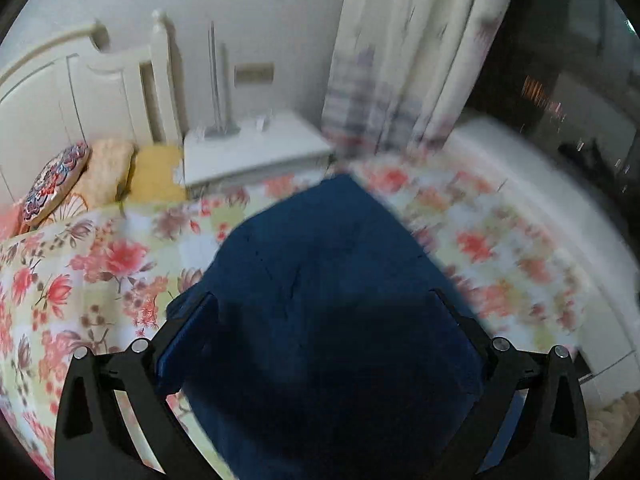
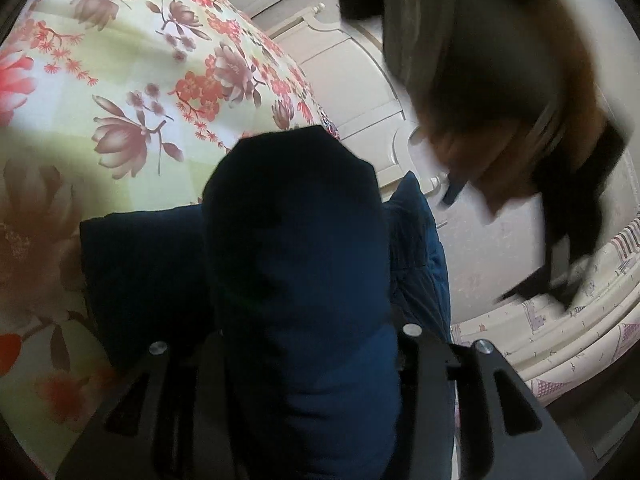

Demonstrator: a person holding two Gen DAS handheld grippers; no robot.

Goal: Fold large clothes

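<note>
A navy blue padded garment (image 1: 320, 280) lies on the floral bedspread (image 1: 100, 264). My left gripper (image 1: 322, 300) hangs over it with its fingers (image 1: 192, 320) far apart, one at each side of the cloth, and this view is blurred. In the right wrist view a thick fold of the same garment (image 2: 296, 240) bulges up between the arms of my right gripper (image 2: 300, 300) and hides both fingertips, so I cannot see whether the pads press on it. More of the garment spreads out left and right behind the fold.
A white nightstand (image 1: 256, 148), a white headboard (image 1: 60, 92) and cushions (image 1: 56, 184) stand at the bed's far end. Patterned curtains (image 1: 400, 60) hang to the right. A person's blurred arm and hand (image 2: 500, 120) cross the upper right of the right wrist view.
</note>
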